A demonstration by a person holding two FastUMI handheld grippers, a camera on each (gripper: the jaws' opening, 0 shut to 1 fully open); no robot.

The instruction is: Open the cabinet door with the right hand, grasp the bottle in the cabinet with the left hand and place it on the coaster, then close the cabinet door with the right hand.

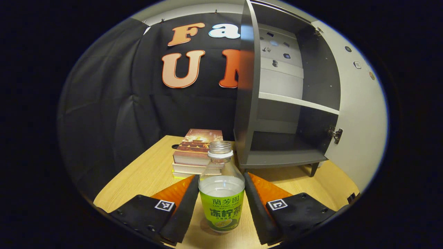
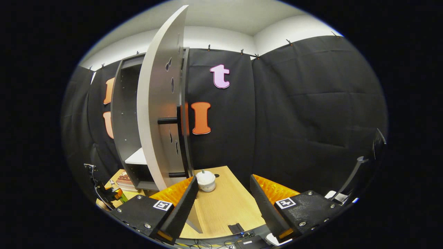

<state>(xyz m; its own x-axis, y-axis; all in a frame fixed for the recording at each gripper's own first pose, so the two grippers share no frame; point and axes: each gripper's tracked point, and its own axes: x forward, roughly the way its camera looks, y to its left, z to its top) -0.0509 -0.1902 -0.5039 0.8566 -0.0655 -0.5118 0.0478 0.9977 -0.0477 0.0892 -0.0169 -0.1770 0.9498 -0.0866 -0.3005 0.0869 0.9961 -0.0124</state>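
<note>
A clear bottle [image 1: 221,193] with a green label and no cap stands upright between the fingers of my left gripper [image 1: 221,177]. Both fingertips rest against its sides, and its base is low over the wooden table [image 1: 145,173]. Just behind it to the right is the grey cabinet [image 1: 277,103], with bare shelves and its door [image 1: 353,103] swung wide. In the right gripper view the door [image 2: 155,114] stands edge-on with its dark handle [image 2: 168,120] sticking out. My right gripper [image 2: 224,179] is open just beside the door's lower edge, holding nothing.
A stack of books [image 1: 197,150] lies on the table left of the cabinet, close behind the bottle. A small white lidded pot [image 2: 206,180] sits on the table right of the cabinet. Cables and a dark device [image 2: 242,238] lie at the near table edge.
</note>
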